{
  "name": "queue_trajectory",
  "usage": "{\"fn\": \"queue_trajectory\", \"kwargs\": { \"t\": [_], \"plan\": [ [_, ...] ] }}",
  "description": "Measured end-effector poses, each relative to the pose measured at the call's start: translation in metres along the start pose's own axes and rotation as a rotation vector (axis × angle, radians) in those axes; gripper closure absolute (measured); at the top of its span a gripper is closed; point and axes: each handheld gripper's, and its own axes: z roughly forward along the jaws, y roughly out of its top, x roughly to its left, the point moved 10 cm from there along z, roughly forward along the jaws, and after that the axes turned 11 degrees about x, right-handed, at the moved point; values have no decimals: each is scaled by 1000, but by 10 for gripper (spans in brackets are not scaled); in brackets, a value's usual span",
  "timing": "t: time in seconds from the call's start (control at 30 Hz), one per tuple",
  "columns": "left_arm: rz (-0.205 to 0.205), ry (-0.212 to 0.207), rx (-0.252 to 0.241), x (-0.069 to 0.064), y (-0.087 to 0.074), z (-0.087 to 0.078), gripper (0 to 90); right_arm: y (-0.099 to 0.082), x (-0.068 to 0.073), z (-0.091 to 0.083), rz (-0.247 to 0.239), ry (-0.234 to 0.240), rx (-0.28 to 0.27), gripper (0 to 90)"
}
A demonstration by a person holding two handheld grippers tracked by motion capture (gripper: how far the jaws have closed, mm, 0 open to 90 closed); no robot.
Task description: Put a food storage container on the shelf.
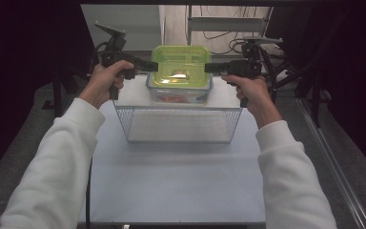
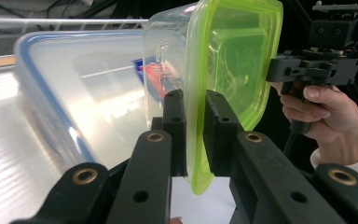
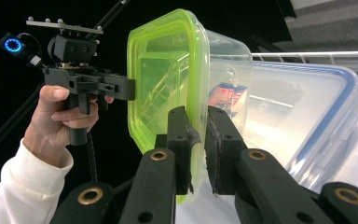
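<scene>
1 clear plastic container, green lid: rigid, light, slick. Left hand-held gripper and right hand-held gripper each clamp its lid rim.

**Lidded container held over the table's far edge**

The lidded container sits between the left gripper and the right gripper, each clamped on its lid rim. A larger storage box lies beneath it. The wire basket stands nearer, mid-table.
</scene>
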Motion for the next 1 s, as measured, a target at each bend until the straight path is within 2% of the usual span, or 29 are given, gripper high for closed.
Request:
{"fn": "queue_trajectory", "kwargs": {
  "t": [0.17, 0.2, 0.33, 0.37, 0.4, 0.47, 0.6, 0.73, 0.8, 0.83, 0.87, 0.97, 1.0],
  "plan": [
    [-24, -25, -16, 5, 7, -1, 801, 5, -10, 5, 41, 32, -10, 802],
    [-41, -40, -25, 8, 10, 0, 797, 8, -14, 7, 70, 46, -25, 790],
    [-96, -99, -50, 16, 16, 3, 782, 12, -21, 10, 113, 69, -35, 762],
    [-96, -99, -50, 16, 16, 3, 777, 12, -21, 10, 113, 69, -35, 762],
    [-116, -106, -55, 18, 18, 4, 771, 14, -26, 13, 145, 81, -41, 747],
    [-146, -119, -62, 21, 19, 5, 761, 16, -29, 15, 160, 81, -41, 732],
    [-161, -128, -70, 24, 19, 6, 752, 19, -32, 18, 177, 90, -53, 721],
    [-148, -113, -76, 24, 19, 7, 744, 18, -32, 18, 183, 94, -53, 713],
    [-117, -72, -62, 24, 17, 9, 703, 17, -32, 19, 180, 80, -49, 670],
    [-117, -72, -62, 24, 17, 9, 662, 17, -32, 19, 180, 80, -49, 670],
    [-100, -38, -91, 25, 20, 9, 604, 17, -32, 20, 175, 55, -54, 596],
    [-86, -40, -120, 24, 22, 6, 444, 18, -31, 19, 162, 48, -76, 562],
    [-74, -24, -142, 24, 23, 2, 396, 19, -30, 16, 153, 40, -91, 536]
  ]
}}
